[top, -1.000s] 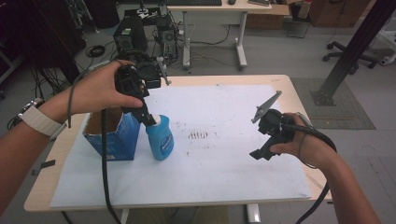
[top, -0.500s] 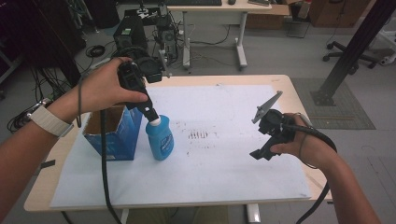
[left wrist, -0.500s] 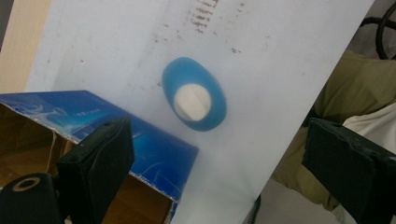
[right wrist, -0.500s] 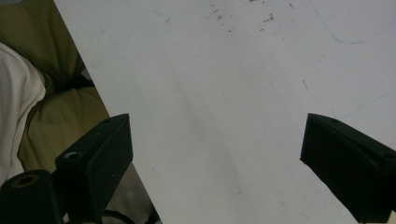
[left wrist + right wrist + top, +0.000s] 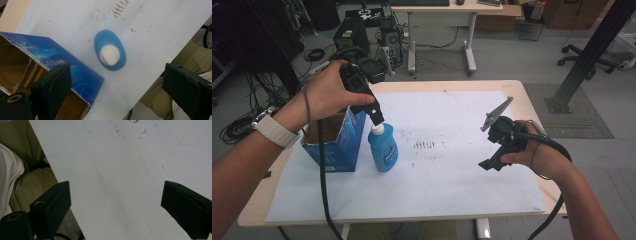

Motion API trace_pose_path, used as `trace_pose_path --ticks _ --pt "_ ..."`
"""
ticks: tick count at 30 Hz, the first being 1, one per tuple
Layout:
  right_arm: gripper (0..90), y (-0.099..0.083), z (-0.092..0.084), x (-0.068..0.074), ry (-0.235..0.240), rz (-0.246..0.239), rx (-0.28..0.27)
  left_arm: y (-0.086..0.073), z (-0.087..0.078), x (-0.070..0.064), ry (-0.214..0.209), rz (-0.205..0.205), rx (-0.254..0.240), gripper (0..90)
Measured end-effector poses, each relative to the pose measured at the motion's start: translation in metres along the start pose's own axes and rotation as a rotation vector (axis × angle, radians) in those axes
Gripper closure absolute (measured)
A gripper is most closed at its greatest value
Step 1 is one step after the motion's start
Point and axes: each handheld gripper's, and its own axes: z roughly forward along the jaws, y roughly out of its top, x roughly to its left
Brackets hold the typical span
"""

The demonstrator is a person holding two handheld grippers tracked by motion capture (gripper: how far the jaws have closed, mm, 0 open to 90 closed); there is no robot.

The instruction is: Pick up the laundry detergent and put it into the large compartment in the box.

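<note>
On the left, an open blue cardboard box sits on the white-covered table, and touching its right side stands a blue plastic bottle with a white cap. The left gripper hangs just above that cap, fingers spread wide. Over on the right, the right gripper hovers above bare table, fingers wide apart too.

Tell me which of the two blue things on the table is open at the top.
The blue cardboard box: its flaps are open and the brown inside shows. The blue bottle beside it is closed by a white cap, under the left gripper.
</note>
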Motion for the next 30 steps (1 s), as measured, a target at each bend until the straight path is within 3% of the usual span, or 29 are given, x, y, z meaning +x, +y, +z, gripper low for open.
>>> trace_pose_path --ticks 9,16,30 --pt "9.2 -0.001 0.001 -0.001 0.000 0.004 0.002 0.002 0.002 0.006 0.030 -0.081 0.018 10.3" --pt "9.2 -0.001 0.001 -0.002 0.001 -0.001 0.002 0.004 0.002 0.009 0.025 -0.159 0.014 10.3" --pt "9.2 -0.001 0.001 -0.002 0.000 -0.006 0.001 0.008 0.009 0.014 0.024 -0.222 0.009 10.2"
